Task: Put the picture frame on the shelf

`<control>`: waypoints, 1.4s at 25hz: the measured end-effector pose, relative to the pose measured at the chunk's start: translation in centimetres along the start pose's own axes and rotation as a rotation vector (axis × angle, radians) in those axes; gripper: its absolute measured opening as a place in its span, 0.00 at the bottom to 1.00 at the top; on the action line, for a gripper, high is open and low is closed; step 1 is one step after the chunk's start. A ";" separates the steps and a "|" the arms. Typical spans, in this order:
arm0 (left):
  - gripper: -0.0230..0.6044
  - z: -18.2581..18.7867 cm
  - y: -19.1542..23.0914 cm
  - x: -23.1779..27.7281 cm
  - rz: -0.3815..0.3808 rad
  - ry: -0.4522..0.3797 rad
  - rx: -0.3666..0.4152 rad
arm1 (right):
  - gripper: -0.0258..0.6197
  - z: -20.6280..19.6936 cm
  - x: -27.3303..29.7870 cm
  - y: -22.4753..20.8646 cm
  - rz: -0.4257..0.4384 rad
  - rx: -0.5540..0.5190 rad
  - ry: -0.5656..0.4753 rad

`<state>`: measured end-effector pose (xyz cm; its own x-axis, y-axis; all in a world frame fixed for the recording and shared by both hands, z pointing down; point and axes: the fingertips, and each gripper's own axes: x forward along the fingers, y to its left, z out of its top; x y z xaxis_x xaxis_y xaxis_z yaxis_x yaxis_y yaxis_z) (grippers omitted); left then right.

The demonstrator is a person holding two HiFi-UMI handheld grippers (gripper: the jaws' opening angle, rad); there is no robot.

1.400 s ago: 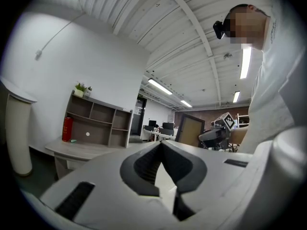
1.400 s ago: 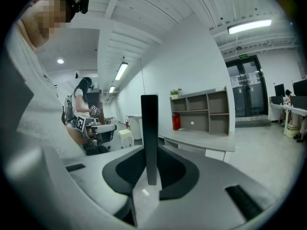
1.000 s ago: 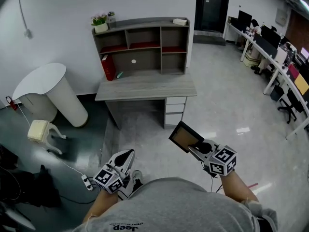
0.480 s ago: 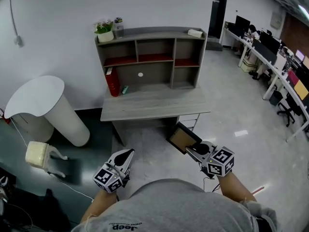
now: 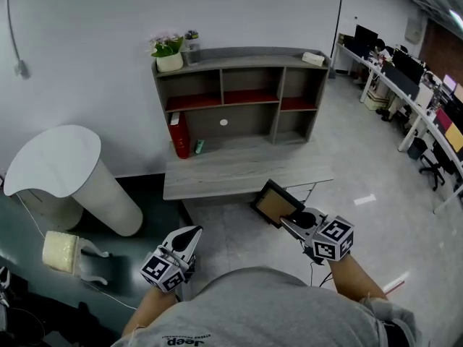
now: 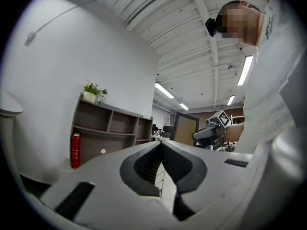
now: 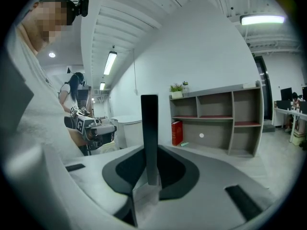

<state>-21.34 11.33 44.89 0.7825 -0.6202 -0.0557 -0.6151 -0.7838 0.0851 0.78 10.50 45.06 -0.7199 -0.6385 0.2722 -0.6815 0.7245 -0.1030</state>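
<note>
A desk [image 5: 239, 176] stands between you and the shelf [image 5: 249, 52]. The shelf holds a red book [image 5: 181, 134], with what looks like a plant [image 5: 168, 47] on top. Your right gripper [image 5: 288, 221] pinches the picture frame [image 5: 273, 203] by its edge, low before the desk. Your left gripper [image 5: 192, 231] is closed and empty, pointing forward.

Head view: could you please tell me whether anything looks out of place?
The cream stool on the floor at lower left seems to lie on its side, legs pointing right; nothing else stands out.
</note>
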 end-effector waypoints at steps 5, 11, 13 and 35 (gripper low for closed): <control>0.05 -0.6 2.5 0.6 0.004 0.007 -0.014 | 0.16 0.0 2.4 -1.6 0.000 0.019 0.014; 0.05 -1.3 4.9 2.0 0.046 0.021 -0.017 | 0.16 0.0 5.4 -4.7 0.041 0.044 0.011; 0.05 -1.4 5.8 2.6 0.074 0.028 -0.013 | 0.16 0.2 6.7 -6.1 0.067 0.049 0.007; 0.05 1.0 19.7 28.0 0.294 -0.024 0.013 | 0.16 8.8 20.0 -33.8 0.321 -0.031 -0.016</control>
<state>-11.68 -21.50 44.05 0.5678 -0.8214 -0.0543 -0.8166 -0.5704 0.0882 8.20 -29.04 45.54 -0.8996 -0.3798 0.2156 -0.4151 0.8970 -0.1518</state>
